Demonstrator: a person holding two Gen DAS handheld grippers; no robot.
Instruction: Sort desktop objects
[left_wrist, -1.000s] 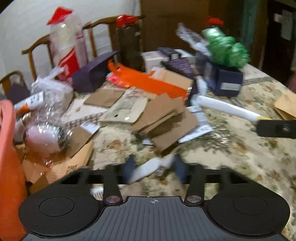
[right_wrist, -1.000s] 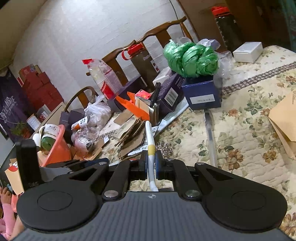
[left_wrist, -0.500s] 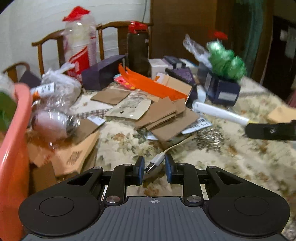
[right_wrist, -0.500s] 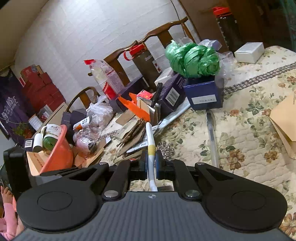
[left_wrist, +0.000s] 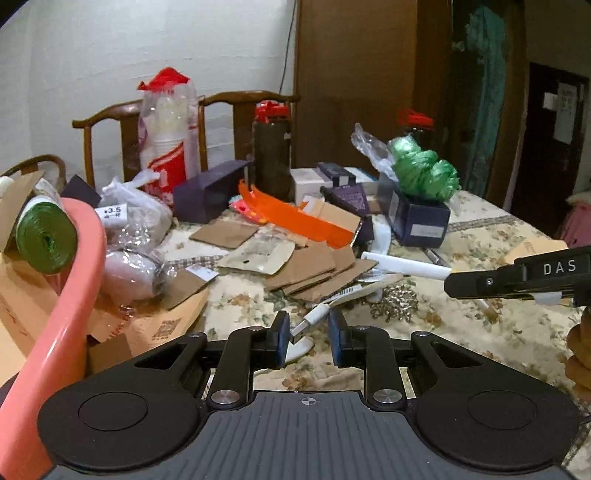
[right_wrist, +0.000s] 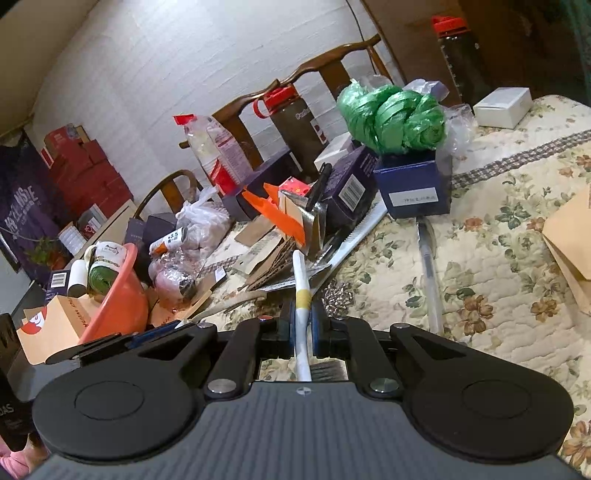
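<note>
In the left wrist view my left gripper (left_wrist: 306, 332) stands partly open around the plug end of a white USB cable (left_wrist: 310, 322) that runs across the floral tablecloth (left_wrist: 461, 332); the pads do not press it. The right gripper shows at the right edge (left_wrist: 517, 277), holding a white stick (left_wrist: 406, 266). In the right wrist view my right gripper (right_wrist: 303, 323) is shut on that white stick with a yellow band (right_wrist: 302, 291), which points at the pile of cardboard pieces (right_wrist: 266, 258). The left gripper shows at the lower left (right_wrist: 110, 341).
A pink basin (left_wrist: 62, 306) at the left holds a green roll (left_wrist: 44, 240); it also shows in the right wrist view (right_wrist: 118, 306). Cardboard scraps (left_wrist: 317, 266), an orange plastic piece (left_wrist: 295, 218), dark boxes, a green bag bundle (left_wrist: 424, 173), bottles and chairs crowd the back.
My left gripper rose and swung so the pink basin now fills its left edge; its jaws narrowed around the cable plug, then widened a little. The right gripper kept the stick and shifted slightly.
</note>
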